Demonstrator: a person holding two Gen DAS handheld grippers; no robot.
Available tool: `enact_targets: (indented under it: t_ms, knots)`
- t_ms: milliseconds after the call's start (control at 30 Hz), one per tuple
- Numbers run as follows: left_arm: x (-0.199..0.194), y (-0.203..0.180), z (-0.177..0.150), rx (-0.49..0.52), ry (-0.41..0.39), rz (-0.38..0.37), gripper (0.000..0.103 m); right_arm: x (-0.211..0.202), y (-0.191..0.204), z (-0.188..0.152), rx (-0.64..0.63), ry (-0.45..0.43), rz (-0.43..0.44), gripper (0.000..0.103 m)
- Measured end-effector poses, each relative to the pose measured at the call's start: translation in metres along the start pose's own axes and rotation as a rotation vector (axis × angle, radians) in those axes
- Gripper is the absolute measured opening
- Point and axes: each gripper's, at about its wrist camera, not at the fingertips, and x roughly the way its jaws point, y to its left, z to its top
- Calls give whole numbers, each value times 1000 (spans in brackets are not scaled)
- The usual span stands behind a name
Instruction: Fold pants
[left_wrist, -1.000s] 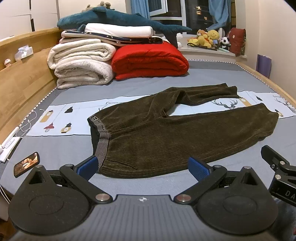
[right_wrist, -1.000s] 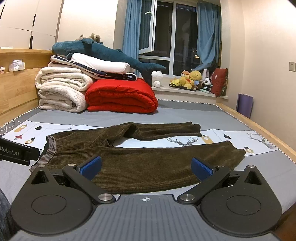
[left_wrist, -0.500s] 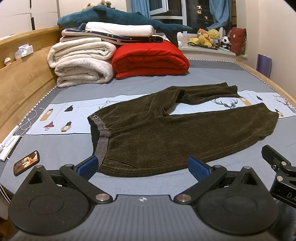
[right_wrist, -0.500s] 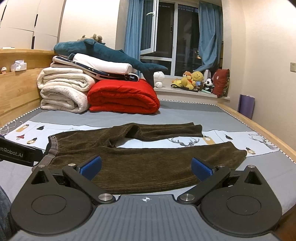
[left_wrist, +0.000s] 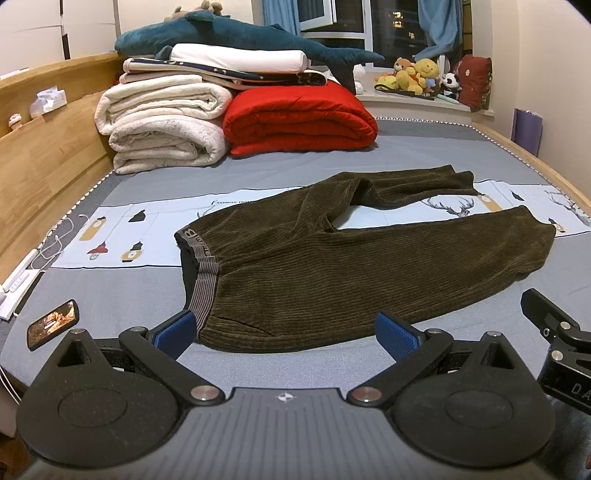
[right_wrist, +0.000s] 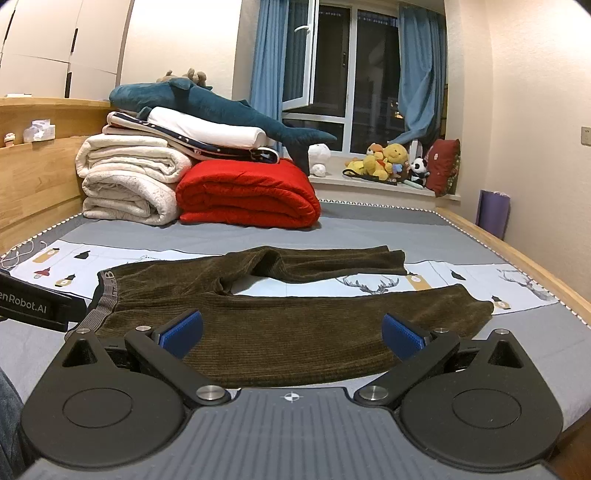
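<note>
Both tools, left (left_wrist: 284, 334) and right (right_wrist: 291, 334), are gaping wide, empty, before the pants (left_wrist: 354, 254); a phone (left_wrist: 53, 324) is lying left, blankets (right_wrist: 129, 177) stacked beyond.

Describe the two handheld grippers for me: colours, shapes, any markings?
Both look alike: the left gripper and right gripper each have a ribbed grey body with a small compass-like mark, two black rounded housings with disc caps, black linkage arms on silver pivot pins, and blue textured pads. White lettering reading "Robot.AI" shows on the left unit's side in the right wrist view.
</note>
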Motion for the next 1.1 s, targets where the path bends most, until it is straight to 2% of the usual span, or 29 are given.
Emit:
enact_targets:
  t_ms: [833,1100]
  knots:
    - [1,-3,1,0,10,-11,103,3,1,2,-4,3,1,102]
    - [9,-4,-1,-2,40,-23,103,5,2,0,0,8,-1,102]
